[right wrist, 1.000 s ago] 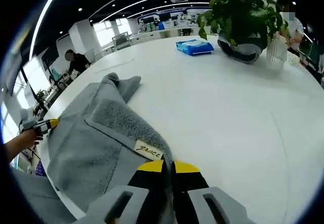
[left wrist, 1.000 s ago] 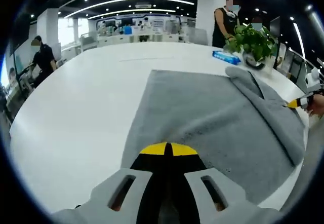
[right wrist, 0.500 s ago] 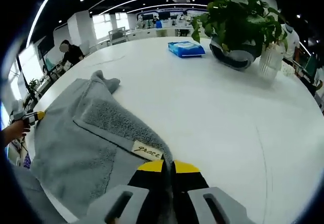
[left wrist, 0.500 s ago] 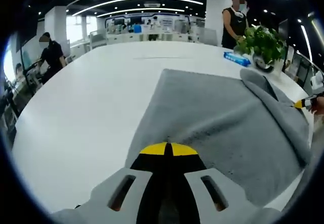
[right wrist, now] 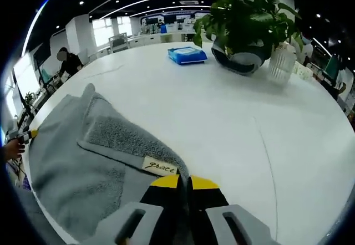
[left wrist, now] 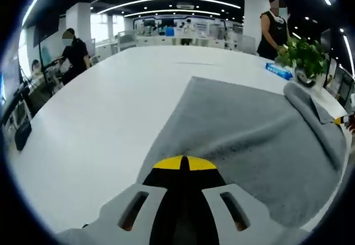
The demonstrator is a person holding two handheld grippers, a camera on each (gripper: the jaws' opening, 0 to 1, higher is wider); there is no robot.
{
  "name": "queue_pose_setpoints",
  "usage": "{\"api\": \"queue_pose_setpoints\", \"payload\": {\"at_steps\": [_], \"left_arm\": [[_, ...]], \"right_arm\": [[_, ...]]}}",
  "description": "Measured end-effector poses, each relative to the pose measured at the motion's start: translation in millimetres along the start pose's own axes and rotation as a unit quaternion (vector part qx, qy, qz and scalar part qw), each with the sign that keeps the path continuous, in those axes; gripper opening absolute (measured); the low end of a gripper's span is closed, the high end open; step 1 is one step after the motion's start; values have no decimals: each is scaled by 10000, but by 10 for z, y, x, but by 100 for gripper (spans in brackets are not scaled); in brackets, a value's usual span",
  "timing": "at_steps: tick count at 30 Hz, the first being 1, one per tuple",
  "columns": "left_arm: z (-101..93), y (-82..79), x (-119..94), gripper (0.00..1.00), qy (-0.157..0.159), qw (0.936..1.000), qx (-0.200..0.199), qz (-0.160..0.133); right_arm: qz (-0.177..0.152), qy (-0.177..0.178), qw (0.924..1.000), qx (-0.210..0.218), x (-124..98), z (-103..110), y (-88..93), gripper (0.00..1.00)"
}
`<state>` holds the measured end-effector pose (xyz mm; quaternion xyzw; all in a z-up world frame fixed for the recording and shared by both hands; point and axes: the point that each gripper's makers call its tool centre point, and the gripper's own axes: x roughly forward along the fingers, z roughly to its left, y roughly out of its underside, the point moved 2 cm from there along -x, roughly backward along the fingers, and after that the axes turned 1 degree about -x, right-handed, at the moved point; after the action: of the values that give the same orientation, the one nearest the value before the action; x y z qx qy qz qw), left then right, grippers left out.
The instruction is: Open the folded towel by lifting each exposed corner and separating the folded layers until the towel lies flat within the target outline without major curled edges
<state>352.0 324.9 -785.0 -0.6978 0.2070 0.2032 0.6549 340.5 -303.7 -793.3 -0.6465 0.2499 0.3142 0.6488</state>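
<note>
Left gripper (left wrist: 183, 163) has its jaws closed on the near edge of the grey towel (left wrist: 249, 134), which spreads across the white table (left wrist: 94, 123). Right gripper (right wrist: 186, 182) pinches a folded-over corner by the label (right wrist: 160, 167); beyond stand a blue packet (right wrist: 187, 55) and potted plant (right wrist: 244, 29).

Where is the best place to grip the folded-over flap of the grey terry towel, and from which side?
Probably at the flap's corner by the small cream label, where the right gripper is already shut on the grey terry towel. The flap's hem lies doubled back over the lower layer, so come from the bare white table side and carry the corner outward. The left gripper is shut on the opposite edge.
</note>
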Motion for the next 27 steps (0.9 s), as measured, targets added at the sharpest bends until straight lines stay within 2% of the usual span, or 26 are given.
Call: {"api": "queue_pose_setpoints", "payload": {"at_steps": [7, 15, 21, 22, 24, 27], "left_arm": [[192, 74, -125, 0, -236, 9996, -153, -24], [204, 127, -206, 0, -329, 9988, -341, -83], [205, 140, -243, 0, -331, 9984, -444, -137], [210, 141, -244, 0, -302, 9980, -539, -150], [249, 156, -217, 0, -264, 9971, -692, -153], [299, 176, -165, 0, -255, 9965, -776, -154]], "right_arm": [[-53, 121, 9997, 222, -41, -164, 41, 1], [-115, 156, 9998, 55, -61, -158, 70, 1], [-61, 194, 9996, 185, -82, -164, 70, 3], [-108, 183, 9997, 155, -86, -158, 58, 4], [-279, 220, 9991, -210, -99, -132, -10, 5], [-479, 223, 9974, -484, -125, -52, -137, 8]]}}
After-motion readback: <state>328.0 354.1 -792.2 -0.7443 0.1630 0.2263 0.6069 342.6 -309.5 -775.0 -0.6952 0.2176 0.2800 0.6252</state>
